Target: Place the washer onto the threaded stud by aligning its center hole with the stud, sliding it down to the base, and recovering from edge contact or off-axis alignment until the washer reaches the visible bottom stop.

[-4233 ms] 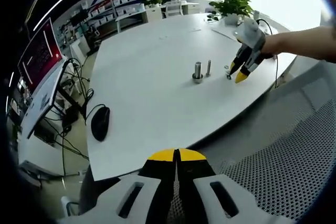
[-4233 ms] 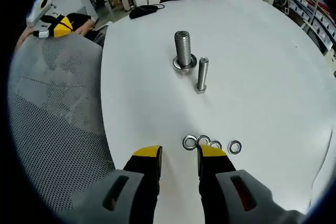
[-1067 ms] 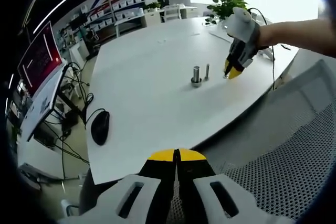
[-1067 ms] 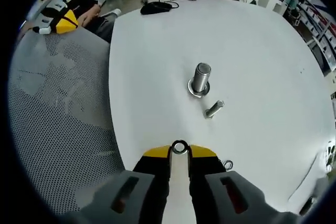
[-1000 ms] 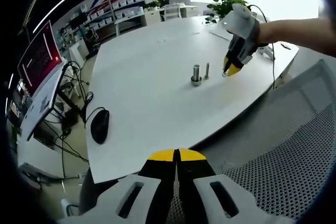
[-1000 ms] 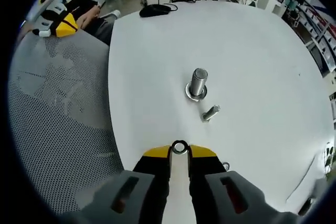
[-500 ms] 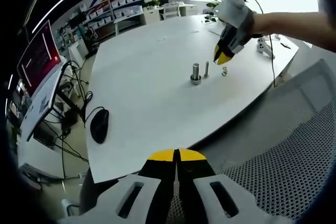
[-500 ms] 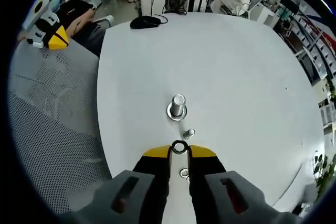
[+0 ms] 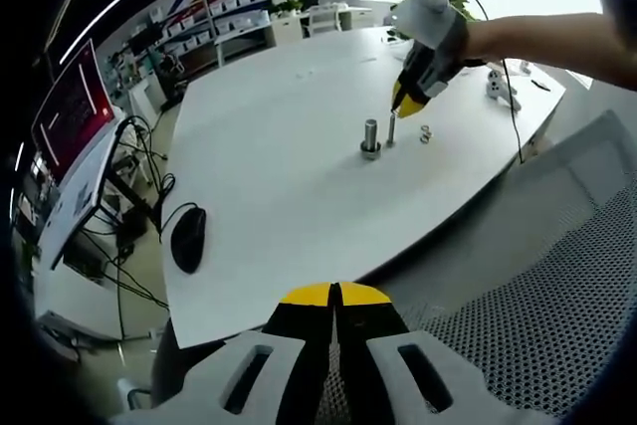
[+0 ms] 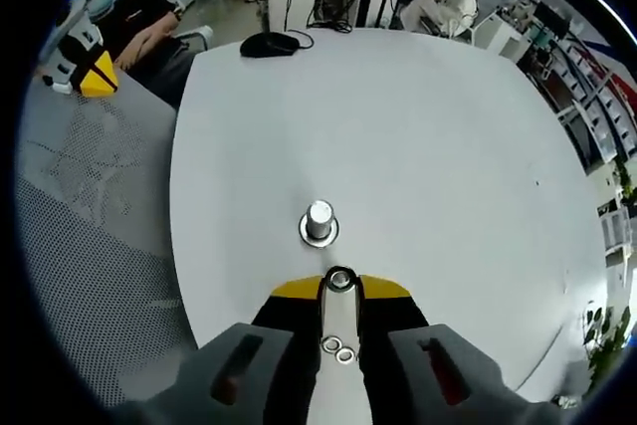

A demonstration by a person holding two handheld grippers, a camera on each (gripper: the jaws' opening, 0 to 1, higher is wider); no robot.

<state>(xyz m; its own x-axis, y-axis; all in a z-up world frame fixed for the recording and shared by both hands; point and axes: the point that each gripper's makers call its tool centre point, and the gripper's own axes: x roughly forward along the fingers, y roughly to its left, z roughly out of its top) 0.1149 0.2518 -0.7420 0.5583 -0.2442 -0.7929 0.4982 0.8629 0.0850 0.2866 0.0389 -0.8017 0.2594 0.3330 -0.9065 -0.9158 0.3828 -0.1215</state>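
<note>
The white table (image 10: 448,146) carries the threaded stud (image 10: 318,218) near its edge. The right gripper (image 10: 339,287), above it, pinches a washer (image 10: 339,279). The left gripper (image 9: 335,296) seems closed and empty, beyond the edge.

- In the right gripper view, the threaded stud (image 10: 318,221) stands upright on the counter (image 10: 418,146), just beyond the right hand-held gripper (image 10: 339,291).
- The washer (image 10: 339,279) sits between its jaw tips.
- Spare washers (image 10: 337,349) lie below, between the jaws.
- A computer mouse (image 10: 269,43) lies at the counter's far edge.
</note>
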